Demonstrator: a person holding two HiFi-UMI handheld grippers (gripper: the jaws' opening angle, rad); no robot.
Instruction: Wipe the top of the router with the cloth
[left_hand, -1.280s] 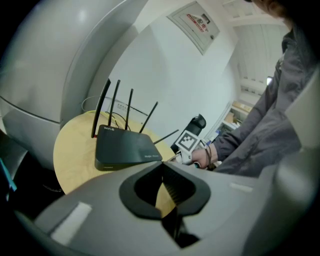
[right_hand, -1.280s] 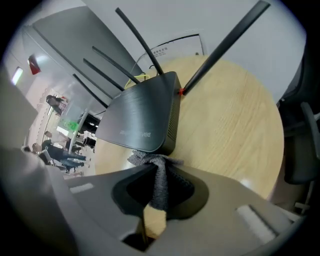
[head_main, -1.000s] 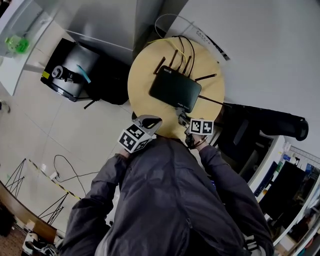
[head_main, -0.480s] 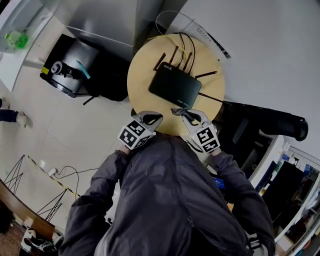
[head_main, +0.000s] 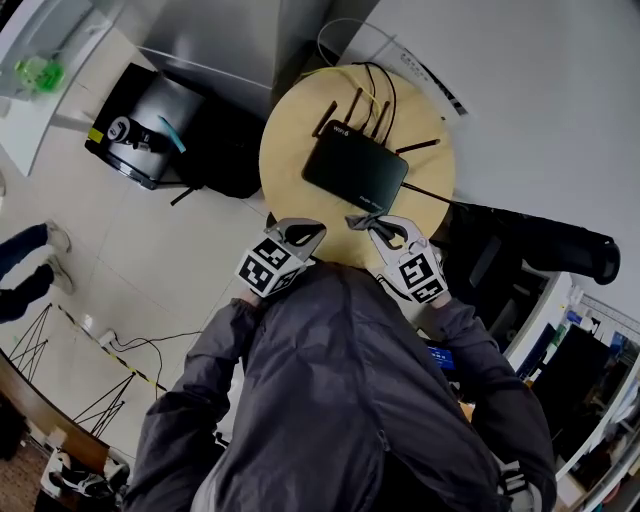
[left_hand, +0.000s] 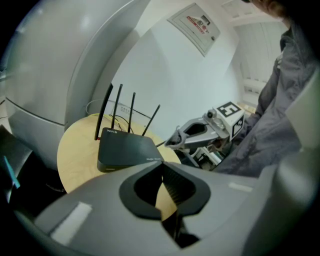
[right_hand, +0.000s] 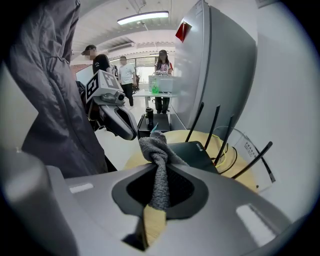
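Note:
A black router (head_main: 355, 175) with several antennas lies on a round wooden table (head_main: 290, 165); it also shows in the left gripper view (left_hand: 125, 149) and the right gripper view (right_hand: 192, 152). My right gripper (head_main: 364, 223) is shut on a grey cloth (head_main: 355, 220), which is bunched up between the jaws (right_hand: 156, 160). The cloth hangs at the table's near edge, just short of the router's front side. My left gripper (head_main: 315, 233) is beside it to the left, over the table's near edge, jaws together with nothing in them (left_hand: 161, 167).
A black case with tools (head_main: 145, 130) stands on the floor left of the table, beside a grey cabinet (head_main: 230, 40). A black chair (head_main: 530, 245) is at the right. A person's legs (head_main: 25, 270) are at the far left. Yellow and black cables (head_main: 365, 85) run behind the router.
My right gripper has turned so its jaws point at the router, bringing the cloth up to the table's near edge. The left gripper barely moved. A person's legs came in at the left.

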